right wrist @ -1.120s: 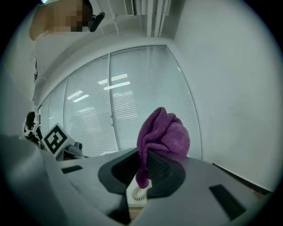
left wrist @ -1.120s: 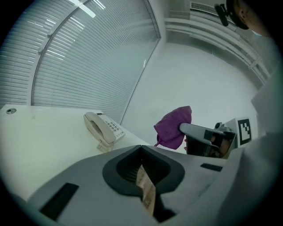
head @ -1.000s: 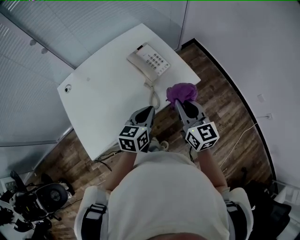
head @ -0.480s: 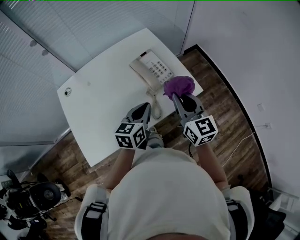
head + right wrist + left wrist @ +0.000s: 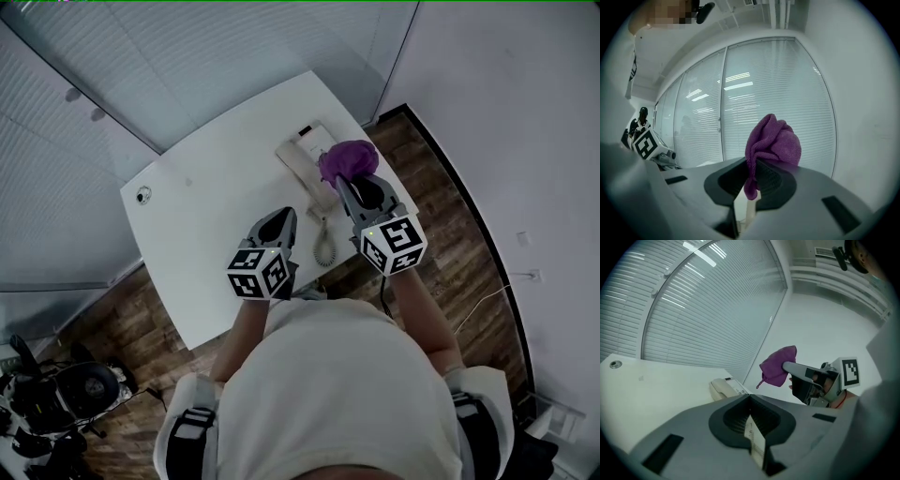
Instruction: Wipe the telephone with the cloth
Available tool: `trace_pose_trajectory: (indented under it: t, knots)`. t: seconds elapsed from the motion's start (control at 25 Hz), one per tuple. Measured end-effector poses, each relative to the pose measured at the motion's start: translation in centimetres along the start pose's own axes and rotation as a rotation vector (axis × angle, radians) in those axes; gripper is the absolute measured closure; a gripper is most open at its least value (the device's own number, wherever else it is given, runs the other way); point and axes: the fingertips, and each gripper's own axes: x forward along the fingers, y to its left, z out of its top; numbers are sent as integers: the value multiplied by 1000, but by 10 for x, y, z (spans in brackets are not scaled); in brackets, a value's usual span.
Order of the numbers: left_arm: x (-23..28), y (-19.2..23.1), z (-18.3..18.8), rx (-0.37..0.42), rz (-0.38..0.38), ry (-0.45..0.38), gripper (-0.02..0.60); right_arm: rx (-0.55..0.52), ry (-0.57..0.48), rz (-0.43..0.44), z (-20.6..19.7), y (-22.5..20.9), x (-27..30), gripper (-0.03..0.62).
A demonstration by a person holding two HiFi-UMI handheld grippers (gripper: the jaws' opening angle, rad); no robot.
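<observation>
Held nearly level, the right gripper (image 5: 347,189) is pinching a bunched purple cloth (image 5: 349,159) bulging beyond its jaws, while the left gripper (image 5: 284,217) is hanging closed and empty.

A white desk (image 5: 216,216) stands on a brown wooden floor (image 5: 450,234). A cream telephone (image 5: 300,161) lies on the desk near its far right corner, partly covered in the head view. The telephone's coiled cord (image 5: 323,246) trails across the top toward the near edge. A small round fitting (image 5: 142,195) sits by the left corner.
</observation>
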Motion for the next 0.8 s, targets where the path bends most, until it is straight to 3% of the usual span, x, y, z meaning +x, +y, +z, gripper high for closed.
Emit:
trace_pose_trajectory:
  t: [0.36,0.8]
  knots:
    - [10,35,10,-53,32,-9,561,-80,58,45,-4,-7,75,548]
    - [17,65,1,-103,44,19,561,-191,176,112,-38,2,153,548]
